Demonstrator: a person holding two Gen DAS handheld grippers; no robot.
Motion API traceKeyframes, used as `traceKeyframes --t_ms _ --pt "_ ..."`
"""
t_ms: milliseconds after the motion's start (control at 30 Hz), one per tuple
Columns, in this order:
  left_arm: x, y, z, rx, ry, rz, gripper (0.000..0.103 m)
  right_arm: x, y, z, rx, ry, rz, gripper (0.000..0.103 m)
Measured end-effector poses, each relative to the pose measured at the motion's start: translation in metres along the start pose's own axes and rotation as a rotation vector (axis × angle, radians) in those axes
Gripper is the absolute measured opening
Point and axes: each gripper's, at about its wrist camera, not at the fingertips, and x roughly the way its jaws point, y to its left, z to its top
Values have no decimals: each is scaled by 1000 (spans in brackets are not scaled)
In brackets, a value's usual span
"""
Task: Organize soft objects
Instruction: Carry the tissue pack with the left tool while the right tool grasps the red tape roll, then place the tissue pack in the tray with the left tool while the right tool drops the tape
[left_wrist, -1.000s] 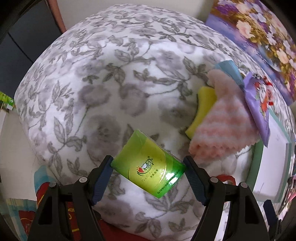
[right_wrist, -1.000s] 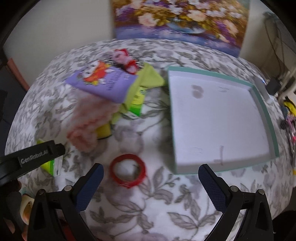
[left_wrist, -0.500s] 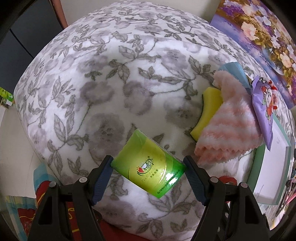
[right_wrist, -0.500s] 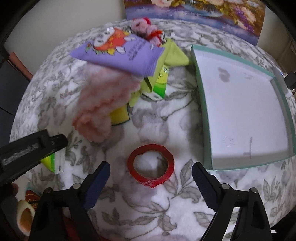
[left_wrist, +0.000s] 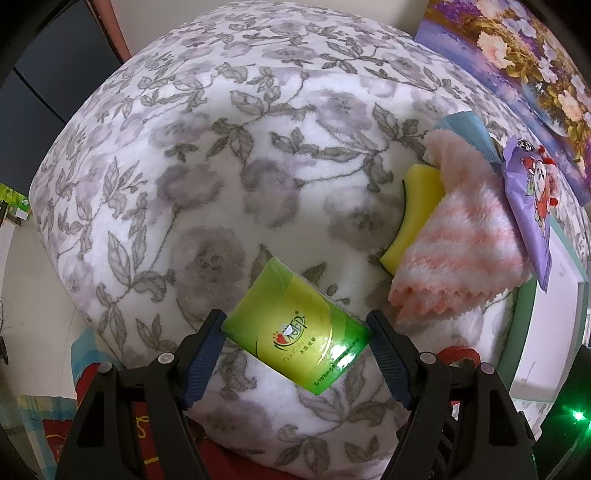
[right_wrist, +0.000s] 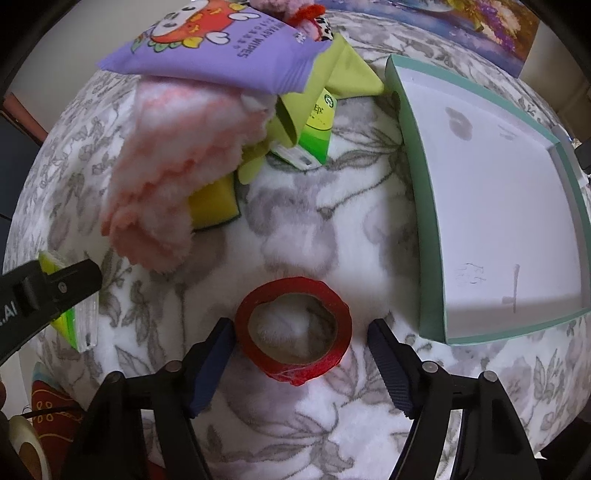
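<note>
Holding a green tissue pack (left_wrist: 295, 332) between its pads, the left hand-held gripper (left_wrist: 295, 330) hangs over the floral blanket (left_wrist: 221, 166) that covers the worktop, apart from the heap of soft things further on. The right hand-held gripper (right_wrist: 301, 338) stands wide, its fingers either side of a red tape roll (right_wrist: 293, 332) that lies flat on the blanket; the left pad looks to be touching the roll's rim, the right one is clear of it. The heap holds a pink cloth (right_wrist: 166, 166) draped over a yellow sponge (right_wrist: 214, 206), with a purple wipes pack (right_wrist: 221, 55) on top and more green packets beneath. The teal tray (right_wrist: 417, 221) sits just to the right of the roll, with nothing in it. The step in hand seems to be gathering items for the tray. Next, the right jaws would need to shut squarely across the roll, and the left would need to carry its pack over the heap to the tray.
</note>
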Motion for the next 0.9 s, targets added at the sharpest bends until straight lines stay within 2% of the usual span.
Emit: traceKeyframes --t_ms 267,633,900 --pt "0 -2 0 6 -1 6 78 -5 -11 1 6 -15 16 62" --pt "0 -2 0 7 -4 9 78 -18 -21 1 20 -16 40 60" --pt "-9 -3 -3 21 -29 1 78 -54 -44 1 34 -94 69 60"
